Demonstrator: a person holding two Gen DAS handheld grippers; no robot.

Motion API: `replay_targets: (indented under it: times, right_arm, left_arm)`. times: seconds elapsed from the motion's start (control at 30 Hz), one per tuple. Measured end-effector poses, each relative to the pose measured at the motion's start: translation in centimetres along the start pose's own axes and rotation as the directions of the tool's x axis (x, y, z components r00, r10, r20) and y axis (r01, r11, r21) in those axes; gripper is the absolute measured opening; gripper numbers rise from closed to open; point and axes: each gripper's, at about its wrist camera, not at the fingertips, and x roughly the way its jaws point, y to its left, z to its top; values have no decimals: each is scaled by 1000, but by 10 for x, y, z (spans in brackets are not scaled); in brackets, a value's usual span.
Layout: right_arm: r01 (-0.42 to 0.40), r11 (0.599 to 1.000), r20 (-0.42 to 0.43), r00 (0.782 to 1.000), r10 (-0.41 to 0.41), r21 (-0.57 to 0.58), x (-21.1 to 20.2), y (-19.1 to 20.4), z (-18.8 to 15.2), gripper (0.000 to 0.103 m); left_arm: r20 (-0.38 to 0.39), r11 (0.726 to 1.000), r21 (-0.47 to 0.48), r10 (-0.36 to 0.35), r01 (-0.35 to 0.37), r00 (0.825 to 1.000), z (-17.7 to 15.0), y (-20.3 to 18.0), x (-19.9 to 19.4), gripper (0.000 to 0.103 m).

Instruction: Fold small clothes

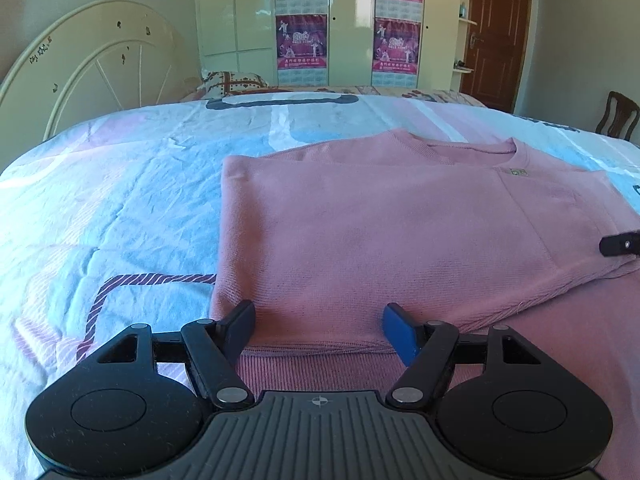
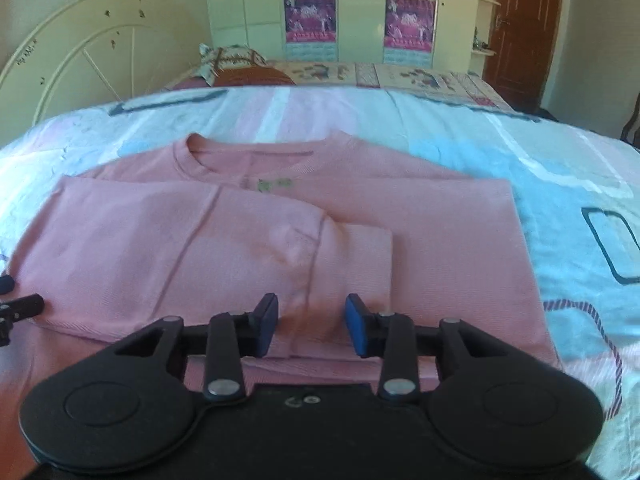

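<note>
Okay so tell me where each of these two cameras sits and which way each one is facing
Left wrist view: sits on the left claw, looking forward and down across the bed at the pink sweater's left side; its own open fingers show, plus the right claw's tip at the right edge.
Right wrist view: sits on the right claw, facing the folded sleeve; its own parted fingers show, with the left claw's tip at the left edge.
Shared: sweater, bedsheet, headboard, wardrobe, door.

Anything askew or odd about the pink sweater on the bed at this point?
Nothing is damaged. The pink sweater lies flat on the bed sheet, both sleeves folded across. The top sleeve lies slightly slanted, with a small pucker near its cuff. Both tongs are open.
</note>
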Motion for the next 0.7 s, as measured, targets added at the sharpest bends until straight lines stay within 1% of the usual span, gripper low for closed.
replay_targets:
  times: [0.07,0.13,0.17,0.2,0.23,0.27,0.3,0.33,0.37,0.43,0.5,0.53,0.6,0.7]
  right_arm:
    - [-25,1000,3,1000,25,4,2,-7,-6,36]
    - [-30,1000,8,1000,30,-6,-2,-6,-3,36]
    - [-37,999,32,999,37,-3,-6,-7,-1,35]
    - [-39,999,58,998,39,0,-9,-7,1,34]
    - [-34,999,76,997,33,5,-10,-8,3,34]
    - [-28,1000,74,997,27,9,-7,-8,6,33]
    - [-18,1000,52,998,18,11,0,-9,9,30]
    - [-4,1000,24,1000,4,6,10,-9,12,27]
    - [3,1000,21,1000,-3,5,15,-10,15,28]
    - [4,1000,44,999,-4,13,16,-12,22,29]
    - [8,1000,48,999,-8,5,20,-13,30,29]
    - [11,1000,43,999,-11,1,24,-13,33,29]
    - [4,1000,30,1000,-4,-1,34,-14,39,30]
    - [7,1000,14,1000,-7,5,43,-15,43,30]
  left_arm:
    - [3,1000,4,-6,6,1000,-1,1,-2,70]
    - [19,1000,-18,-12,12,1000,5,3,-7,70]
    - [45,999,-34,-26,27,999,10,5,-9,70]
    - [60,999,-40,-24,27,998,15,7,-8,70]
    - [46,999,-42,-12,14,999,20,9,0,70]
    - [21,999,-49,-11,12,1000,22,11,9,70]
    - [-5,998,-62,-17,16,1000,25,13,20,70]
    - [-1,998,-56,-5,5,1000,28,13,25,70]
    - [2,999,-49,7,-7,1000,34,13,27,70]
    - [13,998,-63,4,-4,1000,46,18,32,70]
    - [-26,998,-68,-2,0,1000,56,23,49,70]
    - [-47,996,-91,-19,15,999,60,27,61,70]
    - [-39,993,-114,-25,21,999,71,34,78,71]
    - [-41,995,-100,-18,14,999,92,34,94,72]
